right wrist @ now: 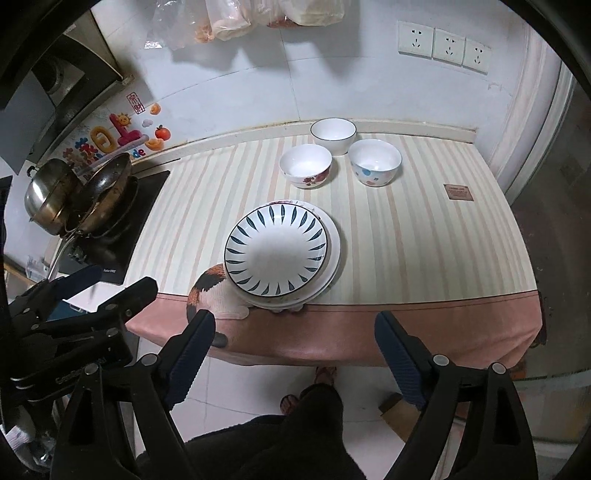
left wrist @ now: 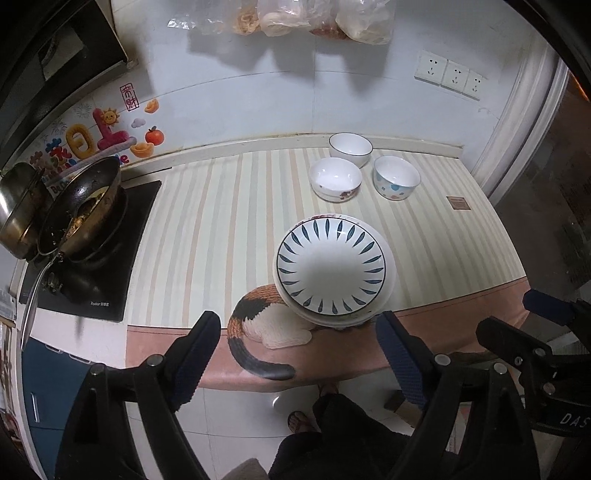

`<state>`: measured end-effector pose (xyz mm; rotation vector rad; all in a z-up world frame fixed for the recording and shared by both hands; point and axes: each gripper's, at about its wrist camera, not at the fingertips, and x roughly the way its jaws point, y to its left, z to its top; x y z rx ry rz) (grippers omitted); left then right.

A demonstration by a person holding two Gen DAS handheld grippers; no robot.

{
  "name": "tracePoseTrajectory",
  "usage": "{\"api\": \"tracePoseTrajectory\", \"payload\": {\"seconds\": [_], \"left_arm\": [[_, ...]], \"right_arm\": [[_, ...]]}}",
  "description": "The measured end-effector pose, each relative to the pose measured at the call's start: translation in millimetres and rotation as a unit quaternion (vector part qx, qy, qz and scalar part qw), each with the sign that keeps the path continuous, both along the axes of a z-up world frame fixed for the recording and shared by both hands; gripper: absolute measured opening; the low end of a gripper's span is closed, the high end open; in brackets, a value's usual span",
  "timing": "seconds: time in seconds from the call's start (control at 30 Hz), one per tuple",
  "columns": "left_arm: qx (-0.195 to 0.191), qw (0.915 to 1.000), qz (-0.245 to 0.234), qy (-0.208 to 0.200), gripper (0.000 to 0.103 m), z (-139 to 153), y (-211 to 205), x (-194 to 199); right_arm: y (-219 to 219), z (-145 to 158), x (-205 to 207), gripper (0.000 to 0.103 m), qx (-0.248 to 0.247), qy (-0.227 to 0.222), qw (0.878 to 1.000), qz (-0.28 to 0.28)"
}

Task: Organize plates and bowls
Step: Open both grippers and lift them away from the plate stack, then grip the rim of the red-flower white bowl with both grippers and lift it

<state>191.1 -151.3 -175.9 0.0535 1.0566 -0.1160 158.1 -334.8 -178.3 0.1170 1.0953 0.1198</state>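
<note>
A stack of plates [left wrist: 332, 266] [right wrist: 277, 251], the top one white with blue leaf marks, sits near the counter's front edge on a cat-shaped mat [left wrist: 255, 317] [right wrist: 207, 288]. Three bowls stand behind it: a floral one [left wrist: 335, 179] [right wrist: 306, 165], a black-rimmed one [left wrist: 350, 147] [right wrist: 333, 134] and a dotted one [left wrist: 396, 177] [right wrist: 375, 162]. My left gripper [left wrist: 299, 325] [right wrist: 110, 284] is open and empty, off the counter's front edge. My right gripper [right wrist: 295, 325] [left wrist: 517, 314] is open and empty, also in front of the counter.
A striped cloth [left wrist: 221, 229] [right wrist: 406, 240] covers the counter. A dirty pan [left wrist: 81, 210] [right wrist: 103, 192] and a steel pot [left wrist: 20, 206] [right wrist: 50, 195] sit on a cooktop at left. Wall sockets [left wrist: 448, 75] [right wrist: 443, 44] and hanging bags [left wrist: 314, 18] are behind.
</note>
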Motion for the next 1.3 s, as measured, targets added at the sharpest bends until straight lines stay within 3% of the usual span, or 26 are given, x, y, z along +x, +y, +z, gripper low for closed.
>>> {"api": "tracePoseTrajectory", "payload": {"seconds": [0.13,0.27,0.43,0.5,0.57,0.63,0.7,0.83,0.9,0.93,1.0,1.07,1.13,1.3], "left_arm": [[0.005,1.0000,0.005,0.002,0.086,-2,-10,18],[0.023,0.9996,0.019,-0.001,0.086,-9,-24,67],[0.034,0.9987,0.036,0.007,0.086,-33,-42,153],[0.029,0.9981,0.042,0.034,0.086,-55,-45,200],[0.013,0.9973,0.046,0.056,0.081,-76,-46,236],[0.005,0.9945,0.056,0.088,0.055,-103,-47,275],[-0.009,0.9905,0.061,0.123,0.048,-131,-47,306],[-0.022,0.9835,0.062,0.168,0.048,-176,-52,352],[-0.020,0.9813,0.058,0.182,0.046,-193,-56,366],[-0.020,0.9805,0.056,0.187,0.035,-199,-58,369],[-0.026,0.9780,0.052,0.200,0.024,-209,-59,375],[-0.029,0.9783,0.047,0.200,0.019,-212,-61,376],[-0.009,0.9809,0.043,0.189,0.019,-209,-65,372],[-0.009,0.9839,0.040,0.174,0.019,-188,-69,354]], "right_arm": [[-14,-6,19,0.090,0.027,0.008,1.000,0.003],[-27,-19,63,0.090,0.054,0.008,0.998,0.009],[-50,-55,161,0.090,0.081,0.029,0.996,0.007],[-55,-73,204,0.090,0.077,0.035,0.996,0.006],[-59,-96,247,0.090,0.079,0.052,0.995,0.007],[-63,-121,287,0.090,0.090,0.071,0.993,0.008],[-65,-146,323,0.077,0.098,0.092,0.991,0.006],[-61,-191,376,0.063,0.120,0.134,0.984,0.009],[-57,-208,392,0.051,0.123,0.150,0.981,0.011],[-54,-217,398,0.047,0.120,0.159,0.980,0.013],[-49,-235,410,0.024,0.122,0.180,0.976,0.013],[-44,-243,414,0.022,0.113,0.182,0.977,0.015],[-40,-244,415,0.022,0.113,0.179,0.977,0.016],[-38,-233,401,0.022,0.109,0.175,0.978,0.027]]}}
